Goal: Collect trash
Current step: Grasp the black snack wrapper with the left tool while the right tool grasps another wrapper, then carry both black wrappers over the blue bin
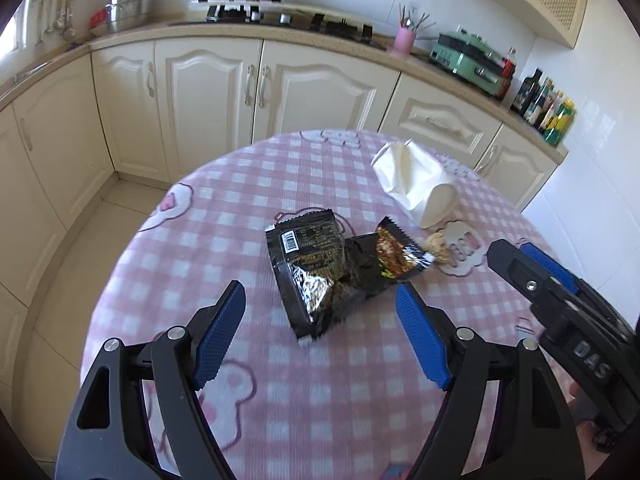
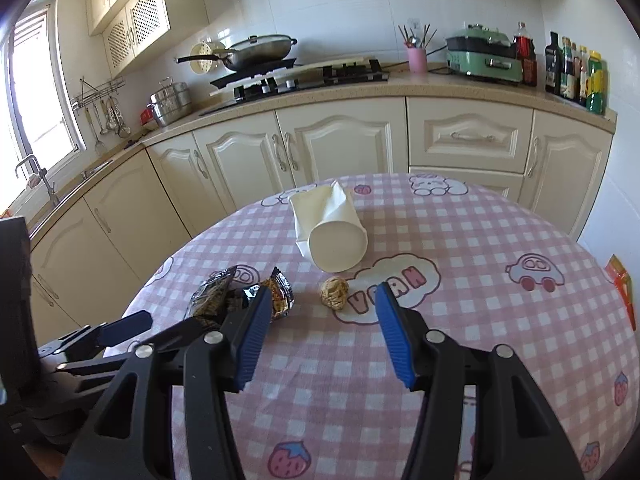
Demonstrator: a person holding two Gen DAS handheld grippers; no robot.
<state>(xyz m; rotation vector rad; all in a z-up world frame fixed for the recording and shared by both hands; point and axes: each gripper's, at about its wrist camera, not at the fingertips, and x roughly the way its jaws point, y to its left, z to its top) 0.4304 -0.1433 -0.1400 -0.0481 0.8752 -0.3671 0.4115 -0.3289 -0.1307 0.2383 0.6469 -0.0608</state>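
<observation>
A black snack wrapper [image 1: 308,268] [image 2: 212,300] lies crumpled on the round table with the pink chequered cloth [image 1: 240,208] [image 2: 480,240]. A smaller printed wrapper [image 1: 396,256] [image 2: 282,294] touches its right side. Further right sits a brownish paper ball [image 1: 438,246] [image 2: 334,298]. Behind them a crushed white paper cup [image 1: 416,184] [image 2: 332,236] lies on its side. My left gripper [image 1: 320,292] [image 2: 168,322] hovers open just short of the black wrapper. My right gripper [image 2: 324,292] [image 1: 516,250] is open, and the paper ball lies just beyond its tips.
Cream cabinets [image 2: 340,148] and a counter with a hob [image 2: 304,76], a wok, a pink utensil pot [image 2: 417,59], a green appliance [image 2: 484,60] and bottles run behind the table. An orange packet [image 2: 620,284] lies at the table's right edge. Tiled floor [image 1: 80,260] is at the left.
</observation>
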